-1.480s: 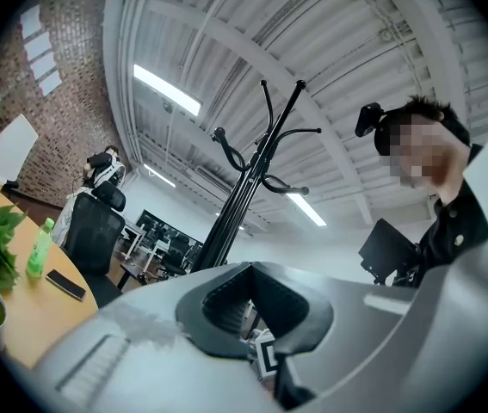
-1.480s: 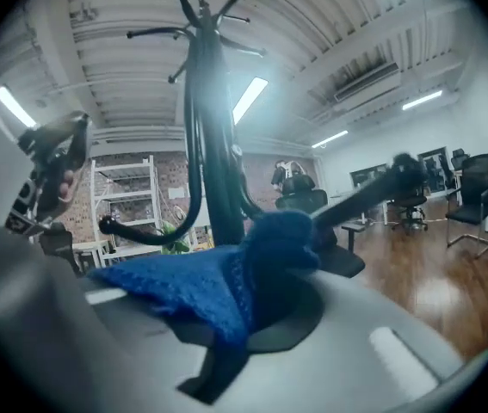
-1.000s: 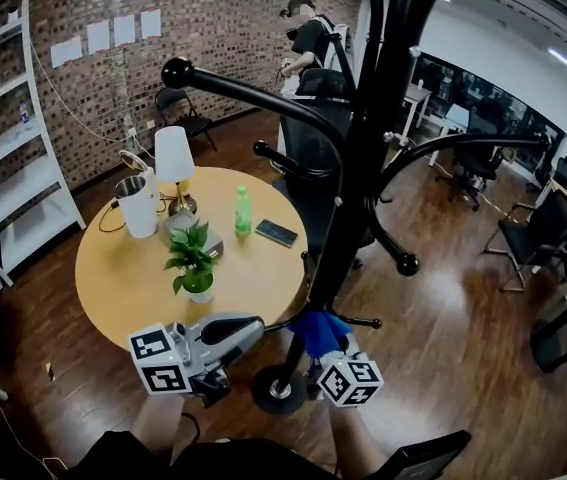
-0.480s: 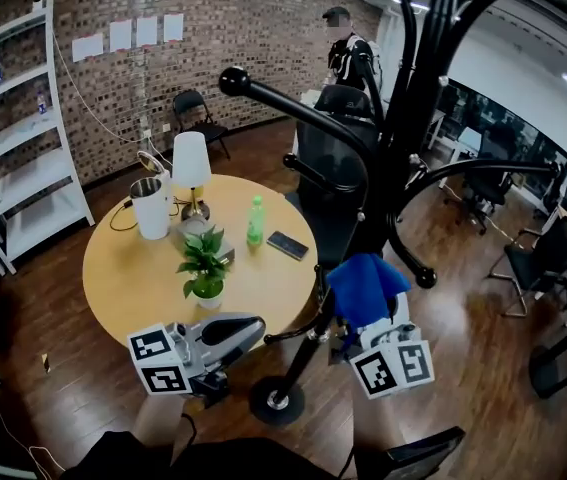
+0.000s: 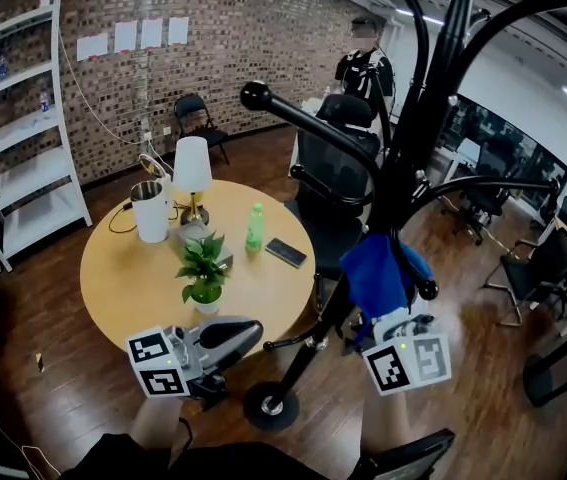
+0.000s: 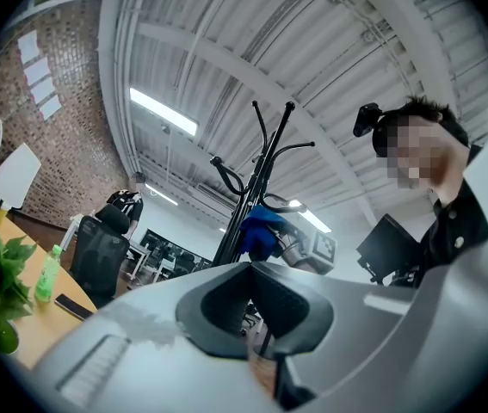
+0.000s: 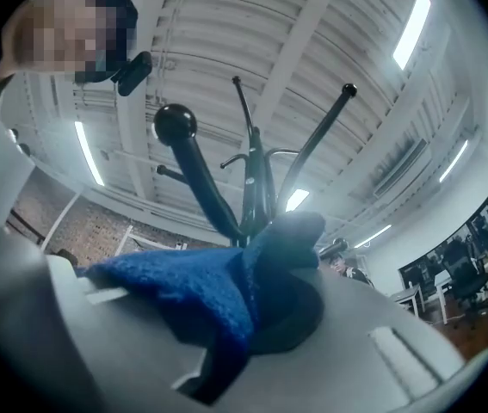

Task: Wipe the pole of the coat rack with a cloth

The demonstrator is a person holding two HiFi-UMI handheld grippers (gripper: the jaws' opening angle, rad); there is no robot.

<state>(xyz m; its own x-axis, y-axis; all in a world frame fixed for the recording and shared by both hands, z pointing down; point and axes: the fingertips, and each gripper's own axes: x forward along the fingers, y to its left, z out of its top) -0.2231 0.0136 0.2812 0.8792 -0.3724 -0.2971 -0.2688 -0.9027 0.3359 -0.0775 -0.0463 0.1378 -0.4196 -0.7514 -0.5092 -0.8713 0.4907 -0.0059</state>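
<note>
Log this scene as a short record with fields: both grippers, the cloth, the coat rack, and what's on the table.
Left gripper: shut, empty, low near the table
Right gripper: shut on the cloth
Cloth: blue, bunched at the pole, partway up
Coat rack: black, upright, on a round base
Table: round; plant, green bottle, phone, lamp, white kettle
</note>
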